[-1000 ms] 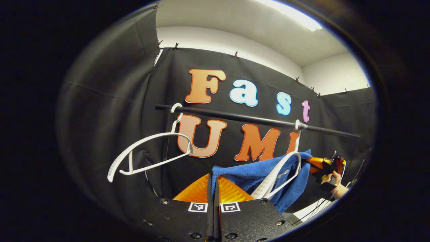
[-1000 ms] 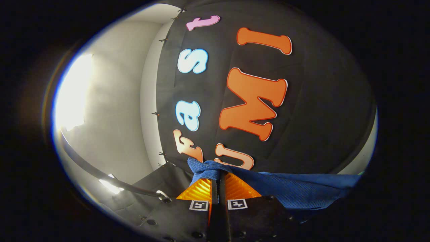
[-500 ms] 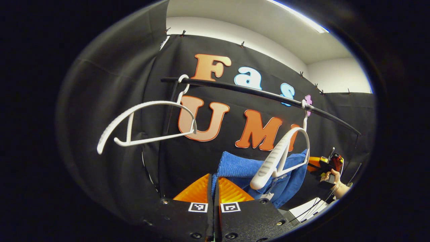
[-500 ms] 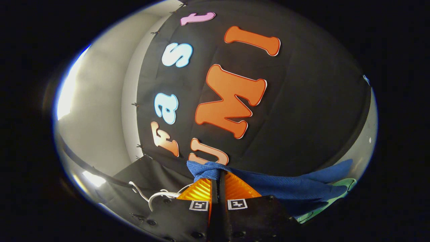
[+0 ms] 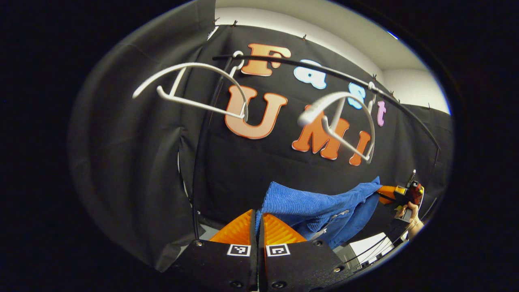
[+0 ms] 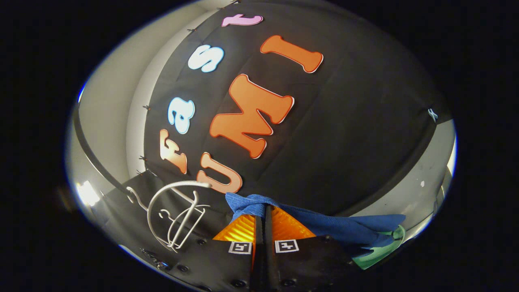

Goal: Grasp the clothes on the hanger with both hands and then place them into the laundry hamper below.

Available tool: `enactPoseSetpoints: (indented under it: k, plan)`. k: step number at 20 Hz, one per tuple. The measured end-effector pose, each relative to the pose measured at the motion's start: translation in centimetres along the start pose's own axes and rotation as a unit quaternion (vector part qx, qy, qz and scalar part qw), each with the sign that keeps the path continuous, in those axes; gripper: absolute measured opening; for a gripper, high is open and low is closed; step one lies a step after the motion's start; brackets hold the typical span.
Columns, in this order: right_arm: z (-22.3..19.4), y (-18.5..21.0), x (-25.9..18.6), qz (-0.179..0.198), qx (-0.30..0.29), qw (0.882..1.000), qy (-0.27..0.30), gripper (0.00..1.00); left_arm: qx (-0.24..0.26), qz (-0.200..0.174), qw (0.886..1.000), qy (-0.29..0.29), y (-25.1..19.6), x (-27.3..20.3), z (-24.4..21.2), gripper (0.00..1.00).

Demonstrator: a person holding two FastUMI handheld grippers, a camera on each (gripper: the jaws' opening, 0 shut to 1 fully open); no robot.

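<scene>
Left gripper point(image 5: 258, 227): orange fingers pressed together, clamped on one end of the blue garment, at the bottom of the left gripper view.
Right gripper point(image 6: 263, 221): fingers closed tight on the other end of the garment, fabric bunched over the tips, in the right gripper view.
Blue garment point(image 5: 312, 205): ribbed blue cloth, stretched from the left gripper's tips out to the right and ahead, to the far gripper. It hangs free below both hangers, touching neither.
Garment, right gripper view point(image 6: 348, 227): trails from the fingertips to the right and downward.
Far gripper point(image 5: 399, 194): seen from the left gripper, ahead and to the right; orange finger at the cloth's far corner.
Hand point(image 5: 411, 221): holds that far gripper from below.
Laundry hamper point(image 6: 379, 251): green rim, low right of the right gripper, partly under the cloth.
Near hanger point(image 5: 340, 121): white, bare, above and right of the left gripper's tips.
Far hanger point(image 5: 194, 87): white, bare, above and to the left.
Rail point(image 5: 324, 73): dark bar carrying both hangers, highest and farthest.
</scene>
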State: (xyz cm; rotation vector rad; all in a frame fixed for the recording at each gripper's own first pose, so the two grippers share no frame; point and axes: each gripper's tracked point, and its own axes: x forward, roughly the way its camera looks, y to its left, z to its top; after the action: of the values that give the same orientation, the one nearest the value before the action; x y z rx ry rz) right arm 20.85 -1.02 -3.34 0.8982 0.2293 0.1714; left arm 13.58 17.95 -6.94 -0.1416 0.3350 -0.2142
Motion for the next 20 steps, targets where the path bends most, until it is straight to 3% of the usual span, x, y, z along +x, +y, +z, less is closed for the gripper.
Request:
enactPoseSetpoints:
  k: [3,6,13,20]
  plan:
    - [-1.8,-2.3,-1.4,-0.031,-0.039,0.999,-0.02,0.07,-0.008,0.016,0.999,0.035,-0.3,1.0,-3.6,0.01]
    - [-3.9,-4.6,-2.4,-0.06,-0.054,0.996,-0.026,0.07,0.02,0.022,0.998,0.06,-1.4,2.6,-5.6,0.0]
    - [-9.6,-8.0,-3.2,-0.109,-0.085,0.99,0.013,0.07,0.047,-0.033,0.991,0.117,-8.1,5.0,-10.6,0.01]
    - [-16.5,-11.8,-2.2,-0.16,-0.126,0.976,0.077,0.07,0.056,-0.068,0.98,0.179,-12.5,7.8,-16.5,0.01]
